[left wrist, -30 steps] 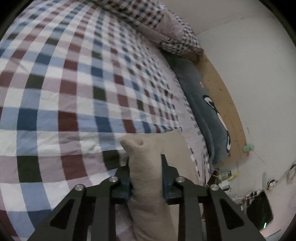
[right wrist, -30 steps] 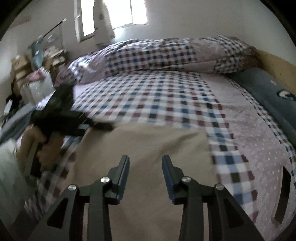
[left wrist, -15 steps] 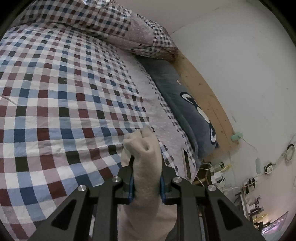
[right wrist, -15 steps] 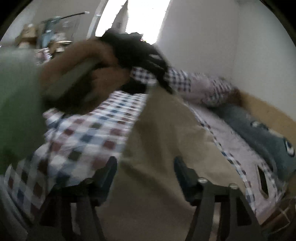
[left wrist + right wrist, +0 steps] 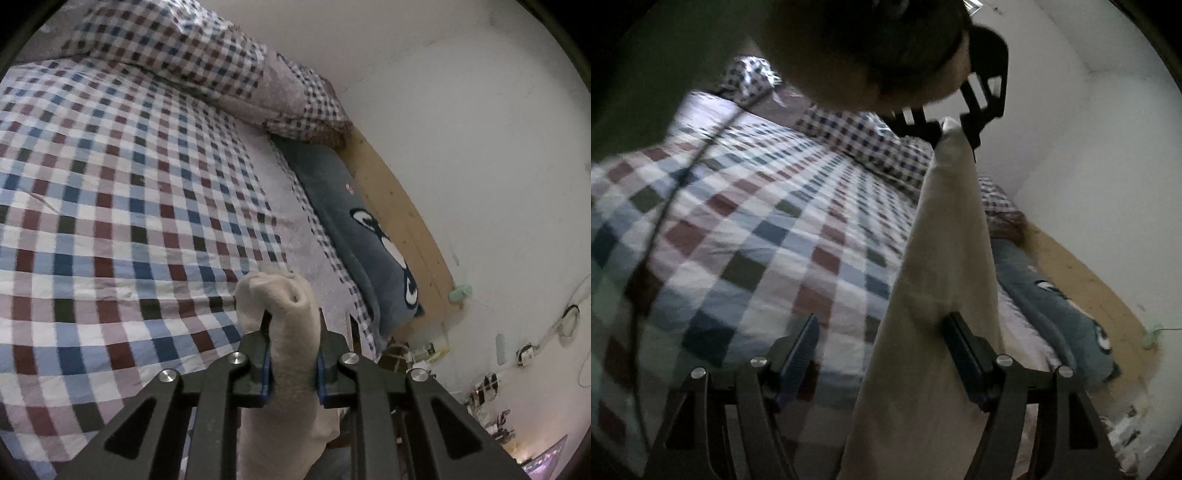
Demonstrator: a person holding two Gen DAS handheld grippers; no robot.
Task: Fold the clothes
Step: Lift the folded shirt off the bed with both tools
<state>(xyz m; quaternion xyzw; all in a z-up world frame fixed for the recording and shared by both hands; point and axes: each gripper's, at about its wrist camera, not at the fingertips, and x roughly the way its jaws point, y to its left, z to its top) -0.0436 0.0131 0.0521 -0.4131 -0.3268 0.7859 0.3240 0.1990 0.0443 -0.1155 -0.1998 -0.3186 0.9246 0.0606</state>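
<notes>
A beige garment (image 5: 286, 332) is bunched between the fingers of my left gripper (image 5: 291, 339), which is shut on it and holds it above the checked bed cover (image 5: 110, 221). In the right wrist view the same beige garment (image 5: 934, 295) hangs down in a long drape from the left gripper (image 5: 955, 127), held high by a hand. My right gripper (image 5: 882, 339) is open; the cloth hangs between its fingers, near the right finger, and the jaws stand wide apart.
A folded checked quilt (image 5: 184, 55) lies at the far end of the bed. A grey-blue pillow (image 5: 354, 229) runs along the wooden bed edge (image 5: 399, 206) by the white wall. Clutter sits on the floor at the lower right (image 5: 491, 391).
The left gripper rose with the garment, lifting it off the bed so it now hangs. The right gripper swung round toward the hanging cloth, jaws still open.
</notes>
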